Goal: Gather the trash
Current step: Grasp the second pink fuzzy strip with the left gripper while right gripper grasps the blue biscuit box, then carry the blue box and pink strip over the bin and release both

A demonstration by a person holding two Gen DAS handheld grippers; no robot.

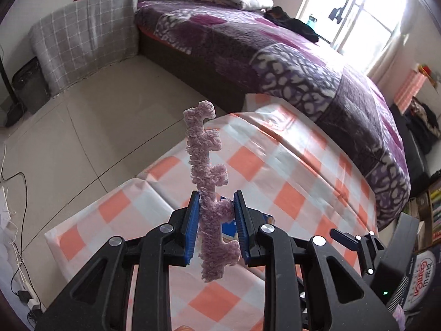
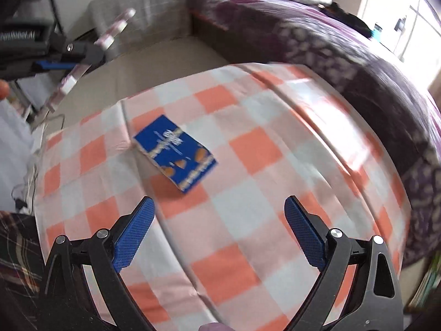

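Pink foam strip [image 1: 210, 193] clamped in left claw [image 1: 216, 212]; right claw [image 2: 217, 234], spread wide, must next drop onto blue packet [image 2: 176, 153] just ahead.

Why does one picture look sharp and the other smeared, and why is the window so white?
Left wrist view: crisp, the pink foam strip clear between the left gripper, the window blown out by daylight. Right wrist view: motion blur smears the blue packet and checked tablecloth. Both bend straight edges, fisheye style.
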